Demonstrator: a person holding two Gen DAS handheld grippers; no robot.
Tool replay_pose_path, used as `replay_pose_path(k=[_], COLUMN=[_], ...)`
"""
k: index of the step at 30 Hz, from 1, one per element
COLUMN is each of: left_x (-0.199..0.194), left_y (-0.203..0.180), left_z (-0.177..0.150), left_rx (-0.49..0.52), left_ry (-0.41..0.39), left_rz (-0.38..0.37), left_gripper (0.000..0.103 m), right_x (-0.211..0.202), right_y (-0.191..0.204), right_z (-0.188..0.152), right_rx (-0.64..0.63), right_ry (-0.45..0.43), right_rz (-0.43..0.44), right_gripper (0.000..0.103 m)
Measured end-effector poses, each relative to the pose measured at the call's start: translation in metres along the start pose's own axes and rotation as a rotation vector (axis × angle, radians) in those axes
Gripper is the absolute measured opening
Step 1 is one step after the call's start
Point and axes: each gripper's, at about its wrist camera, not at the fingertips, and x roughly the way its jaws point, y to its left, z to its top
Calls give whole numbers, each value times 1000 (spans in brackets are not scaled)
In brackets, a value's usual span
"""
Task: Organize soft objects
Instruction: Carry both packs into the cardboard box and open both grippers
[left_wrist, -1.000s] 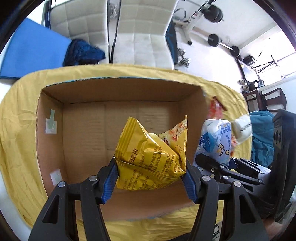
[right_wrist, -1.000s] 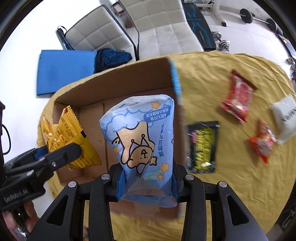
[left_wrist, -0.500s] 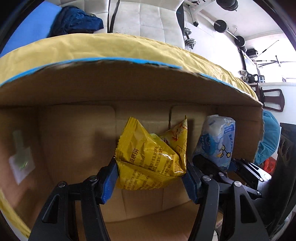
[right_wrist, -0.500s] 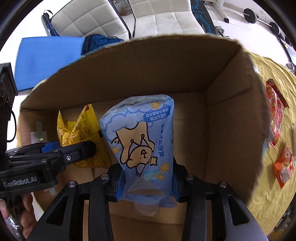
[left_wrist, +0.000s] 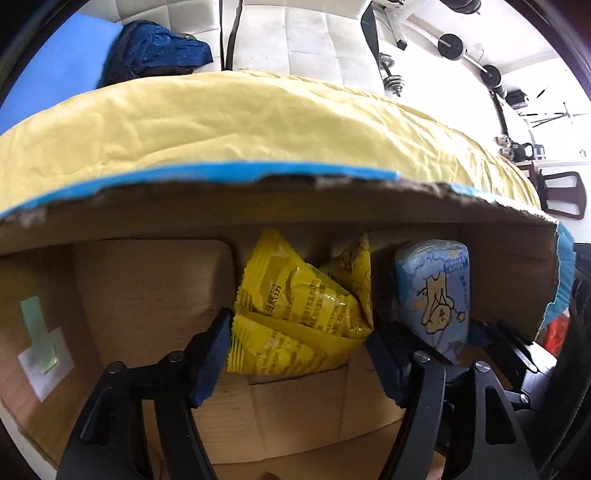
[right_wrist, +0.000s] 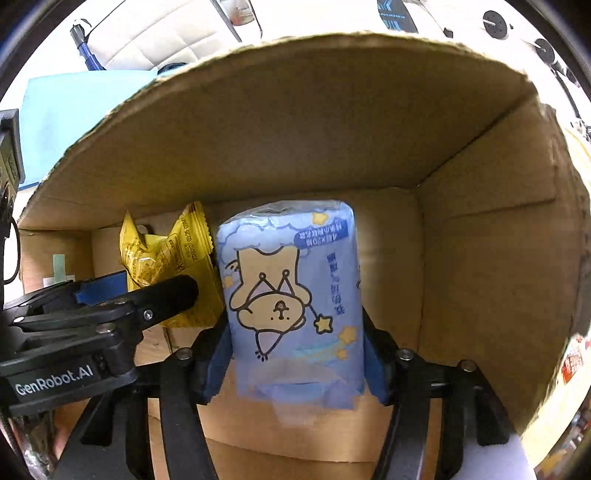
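Both grippers are down inside the cardboard box (left_wrist: 147, 295). A crinkled yellow snack bag (left_wrist: 295, 317) rests on the box floor between the blue pads of my left gripper (left_wrist: 297, 328). Its jaws are opening and the pads stand just off the bag's sides. To its right, a light-blue tissue pack with a cartoon animal (right_wrist: 291, 295) stands against the back wall between the pads of my right gripper (right_wrist: 295, 343). Those jaws are also opening, and the pack is no longer squeezed. The left gripper (right_wrist: 147, 295) shows at the left in the right wrist view.
The box sits on a yellow cloth (left_wrist: 258, 122) over the table. Red snack packets (right_wrist: 572, 362) lie on the cloth outside the box's right wall. Behind the table are white chairs (left_wrist: 295, 37), a dark blue garment (left_wrist: 155, 55), a blue mat (left_wrist: 74, 55) and weights (left_wrist: 452, 46).
Both grippers sank from above the box down into it with their items. The tissue pack has spread from pinched to full width as the right jaws parted; the left jaws parted slightly.
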Motion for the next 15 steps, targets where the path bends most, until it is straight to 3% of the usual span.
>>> replay_pose_path(k=[3,7,9,12,14,15], left_x=[-5,-15,-22,-37,-43,-46], left_y=[1,3,3,3,5,6], left_z=[-4,-15,-22,-35,-42,-47], left_rx=[-2,-16,-21,-34,-27,-26], left_ry=[2,-1,-7,-66,-89,-97], left_rz=[17,16,24,71,106,117], left_gripper=[80,85,99,101,102,102], right_x=[-6,-17,-25,-33,-40,-44], right_y=[5,12,15,22,25,26], right_z=[-4,-12,-18,-28,-34,-41], right_rx=[-10,-33,-47,-54,-62,-68], right_ry=[-12,-15,-17,-11,-25,-34], right_rz=[-13,-33,-41,-56,-81,-86], right_gripper=[65,68,71,76,94,97])
